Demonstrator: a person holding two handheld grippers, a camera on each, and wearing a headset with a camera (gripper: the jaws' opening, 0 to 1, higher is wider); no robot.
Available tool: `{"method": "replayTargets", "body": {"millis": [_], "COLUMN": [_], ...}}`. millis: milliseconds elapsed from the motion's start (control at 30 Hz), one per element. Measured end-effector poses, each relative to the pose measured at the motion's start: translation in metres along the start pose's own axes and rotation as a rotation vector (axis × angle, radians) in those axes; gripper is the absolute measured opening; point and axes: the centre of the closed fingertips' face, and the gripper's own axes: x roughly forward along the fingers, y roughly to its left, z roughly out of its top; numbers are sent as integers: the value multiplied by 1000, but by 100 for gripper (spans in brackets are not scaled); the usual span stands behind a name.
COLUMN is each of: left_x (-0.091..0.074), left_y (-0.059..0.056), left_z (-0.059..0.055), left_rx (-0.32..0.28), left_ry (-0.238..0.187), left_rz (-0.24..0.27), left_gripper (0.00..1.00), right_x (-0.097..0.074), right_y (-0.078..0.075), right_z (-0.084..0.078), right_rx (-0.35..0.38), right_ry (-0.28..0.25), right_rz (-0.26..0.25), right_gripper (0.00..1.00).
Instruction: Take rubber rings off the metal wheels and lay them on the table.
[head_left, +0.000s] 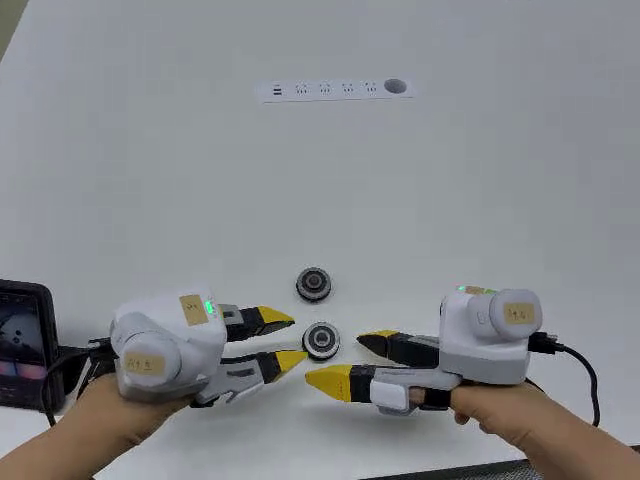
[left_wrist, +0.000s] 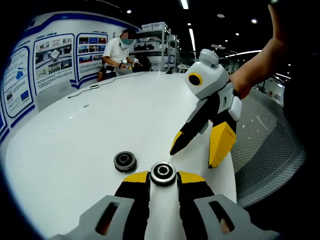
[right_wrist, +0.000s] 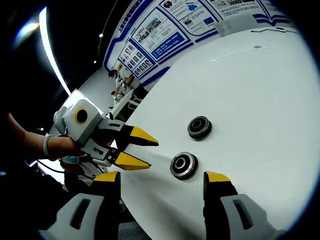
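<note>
The counter (head_left: 450, 180) is a broad white top, bare for most of its spread, in a hall with poster boards along the far wall.

Nearest me, at 8 o'clock in the head view, the left gripper (head_left: 295, 338) is released, its yellow tips parted. In the left gripper view the near wheel (head_left: 321, 340) sits right at those tips, one to each side. I cannot tell whether they touch it. From 4 o'clock comes the right gripper (head_left: 335, 360), spread wide and grasping nothing, its tips just short of the same wheel. A dark-screened device (head_left: 22, 345) lies at the 9 o'clock edge.

The near wheel lies flat on the counter and wears a dark outer band, which I take to be its rubber ring (right_wrist: 173, 167). Just beyond it, toward 12 o'clock, the far wheel (head_left: 314, 284) lies flat as well, apart from its neighbour and from both grippers, with the same dark band round it. Well past that, at 12 o'clock, a white power strip (head_left: 333, 89) rests on the counter.

I see no loose ring laid anywhere on the white surface. So I judge the job barely begun: both wheels look fully dressed, and neither ring has come off. What remains is the whole of it, the near wheel first by the look of this approach, then the far one.
</note>
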Motion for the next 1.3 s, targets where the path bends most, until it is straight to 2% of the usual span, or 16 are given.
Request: {"method": "replayTargets", "body": {"millis": [400, 800, 1133, 1300], "left_x": [16, 30, 36, 38], "left_y": [2, 1, 1, 0], "left_z": [-5, -10, -17, -17], "left_rx": [30, 84, 132, 143], "left_ry": [59, 119, 172, 182], "left_rz": [-17, -33, -54, -64], "left_gripper": [19, 15, 15, 14], "right_x": [3, 5, 7, 7], "right_y": [-1, -2, -1, -2], "right_z": [3, 2, 4, 5], "right_rx": [17, 27, 39, 44], "right_ry": [-11, -13, -21, -23], "right_rz": [7, 15, 22, 22], "right_gripper": [68, 68, 68, 68]}}
